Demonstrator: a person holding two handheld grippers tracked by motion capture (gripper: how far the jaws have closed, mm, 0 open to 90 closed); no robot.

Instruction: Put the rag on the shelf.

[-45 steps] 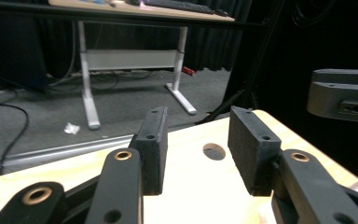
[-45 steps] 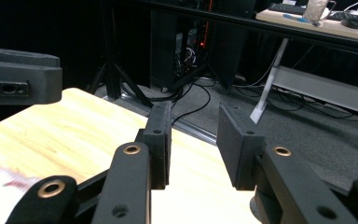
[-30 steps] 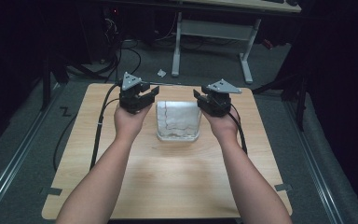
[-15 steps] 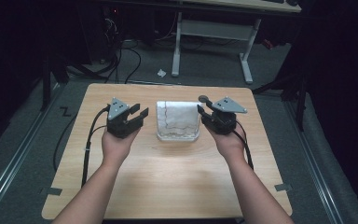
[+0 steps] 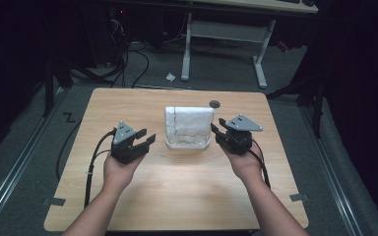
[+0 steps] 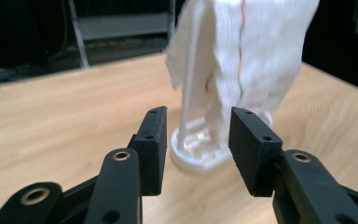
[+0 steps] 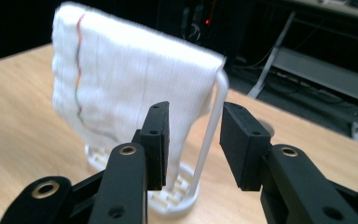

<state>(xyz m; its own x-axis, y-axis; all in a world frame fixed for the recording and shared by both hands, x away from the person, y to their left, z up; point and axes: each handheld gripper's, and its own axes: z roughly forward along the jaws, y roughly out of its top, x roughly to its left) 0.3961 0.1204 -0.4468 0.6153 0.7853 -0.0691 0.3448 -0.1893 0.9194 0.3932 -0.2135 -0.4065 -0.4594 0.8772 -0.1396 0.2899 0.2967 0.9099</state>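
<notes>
A white cloth (image 5: 188,123) with a thin coloured stitch line hangs over a white plastic rack (image 5: 187,144) at the middle of the wooden table (image 5: 177,196). My left gripper (image 5: 145,139) is open, held a little to the left of the rack and nearer the person. My right gripper (image 5: 217,127) is open just right of the rack. In the left gripper view the cloth (image 6: 247,51) and the rack's base (image 6: 198,156) lie ahead of the open left gripper (image 6: 195,144). The right gripper view has the open right gripper (image 7: 193,140) before the rack's upright post (image 7: 210,126) and the cloth (image 7: 126,88).
A small dark round disc (image 5: 215,103) lies on the table behind the rack. A white desk frame (image 5: 224,39) and cables (image 5: 128,59) sit on the floor beyond the table. Black cables (image 5: 91,162) trail from both grippers.
Both grippers have drawn back toward the person from the far side of the rack. The left one has also moved away from the cloth to the left.
</notes>
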